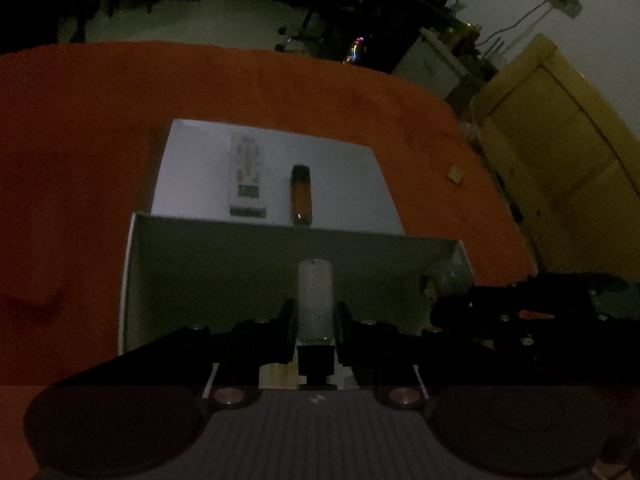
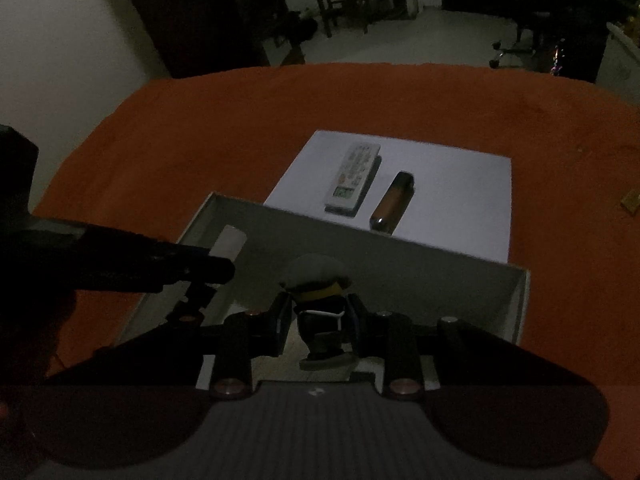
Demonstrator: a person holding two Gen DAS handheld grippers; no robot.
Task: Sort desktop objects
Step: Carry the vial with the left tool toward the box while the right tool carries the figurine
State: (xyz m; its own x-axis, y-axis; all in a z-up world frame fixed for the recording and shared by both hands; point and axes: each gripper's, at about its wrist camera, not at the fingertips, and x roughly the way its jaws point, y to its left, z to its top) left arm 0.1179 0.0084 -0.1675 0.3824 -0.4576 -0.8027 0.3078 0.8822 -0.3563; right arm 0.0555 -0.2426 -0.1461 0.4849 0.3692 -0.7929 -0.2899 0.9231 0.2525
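While the room is dim, the left wrist view shows the left gripper (image 1: 315, 316) closed on a pale, frosted tube (image 1: 315, 300), held upright between the fingers over the open white box (image 1: 132, 280) that sits on the orange tablecloth (image 1: 80, 140). Beyond the far wall of the box lies a white sheet (image 1: 352, 184) with a remote control (image 1: 247, 176) and a brown vial (image 1: 301, 194) side by side on it, apart from each other. At the right edge of this view the other gripper shows as a dark shape over the box's right corner. From the right wrist view, the right gripper (image 2: 318, 320) is clamped on a small figurine (image 2: 320, 308) with a pale cap and a yellow band, also above the inside of the box (image 2: 520, 312); its base looks near the floor of the box, though whether it touches I cannot tell. The left gripper reaches in from the left, with the tube (image 2: 228, 242) pale at its tip near the box's left wall. The remote (image 2: 353, 178) and vial (image 2: 392, 202) wait on the sheet (image 2: 460, 200). This looks like the placing step, with both items about to be set down in the box. Next, each grip should probably lower gently and let go, then the remote and vial remain to be fetched.
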